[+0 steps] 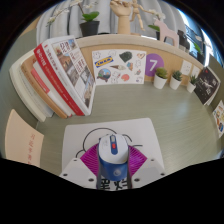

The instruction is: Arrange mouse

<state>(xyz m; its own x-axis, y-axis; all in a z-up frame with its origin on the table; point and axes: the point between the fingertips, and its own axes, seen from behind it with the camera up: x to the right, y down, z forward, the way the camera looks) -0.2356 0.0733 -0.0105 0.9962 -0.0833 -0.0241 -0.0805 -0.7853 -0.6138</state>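
Observation:
A blue and white mouse [112, 166] with a red wheel sits between my two fingers, its nose pointing away from me. My gripper [112, 153] is shut on the mouse, with the magenta pads [91, 157] pressing on both of its sides. Under and ahead of the mouse lies a white rectangular mouse mat [104, 134] on the pale green table [180, 120].
Several red-spined books [62, 76] lean at the left beyond the mat. A picture card [120, 68] and a purple card [153, 65] stand at the back with small potted plants [161, 77]. A wooden shelf edge [120, 40] runs behind.

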